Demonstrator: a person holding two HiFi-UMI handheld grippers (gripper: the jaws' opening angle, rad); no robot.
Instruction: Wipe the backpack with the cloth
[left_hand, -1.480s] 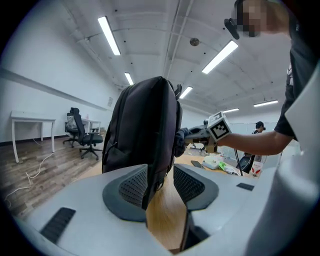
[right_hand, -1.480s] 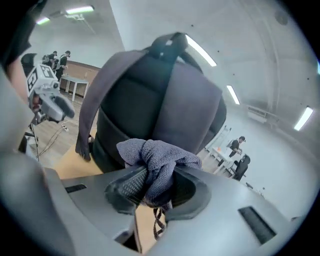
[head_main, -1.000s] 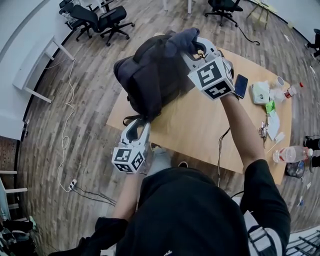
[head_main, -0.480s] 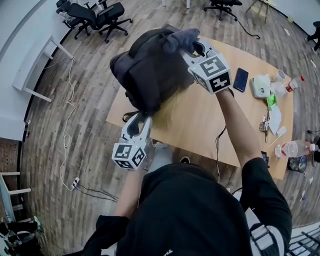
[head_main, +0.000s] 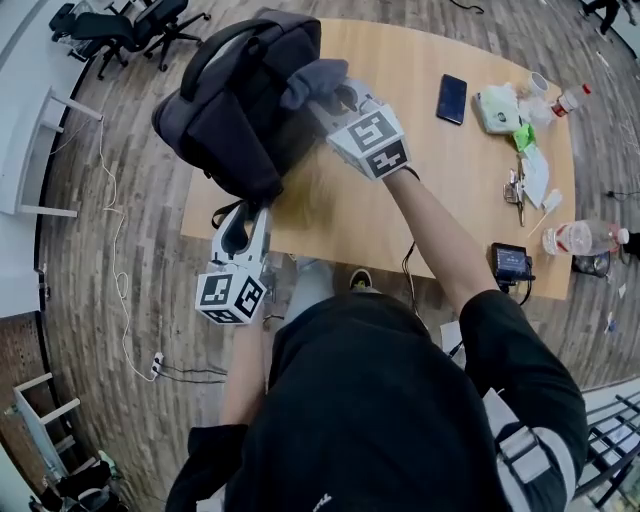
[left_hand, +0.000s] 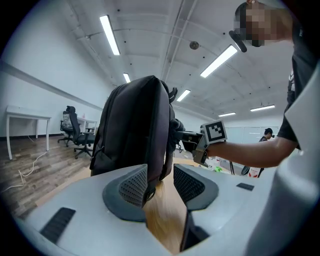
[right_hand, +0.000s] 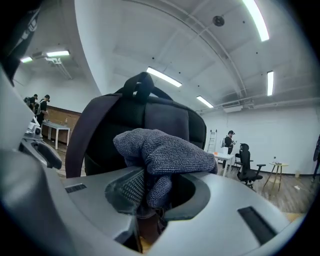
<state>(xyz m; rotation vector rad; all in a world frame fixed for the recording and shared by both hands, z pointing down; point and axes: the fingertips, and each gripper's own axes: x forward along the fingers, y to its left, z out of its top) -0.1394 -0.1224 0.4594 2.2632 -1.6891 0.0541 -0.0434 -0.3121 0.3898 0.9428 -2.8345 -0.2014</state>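
A dark backpack (head_main: 235, 100) stands upright on the wooden table (head_main: 440, 190), near its left end. My right gripper (head_main: 325, 92) is shut on a bunched grey cloth (head_main: 313, 78) and presses it against the backpack's side. In the right gripper view the cloth (right_hand: 160, 150) bulges out of the jaws of the right gripper (right_hand: 152, 192), with the backpack (right_hand: 165, 120) right behind it. My left gripper (head_main: 247, 215) sits at the backpack's lower corner. In the left gripper view a backpack strap (left_hand: 156, 167) hangs between the pads of the left gripper (left_hand: 160, 182), against the left one.
A phone (head_main: 451, 98), a white box (head_main: 497, 105), a small device (head_main: 510, 262), bottles (head_main: 585, 238) and small clutter lie on the table's right part. Office chairs (head_main: 130, 25) and a white desk (head_main: 40, 150) stand on the floor to the left, with cables (head_main: 110, 250) on it.
The right gripper has rolled and slid down the backpack's side with the cloth. The left gripper has stayed at the backpack's lower corner.
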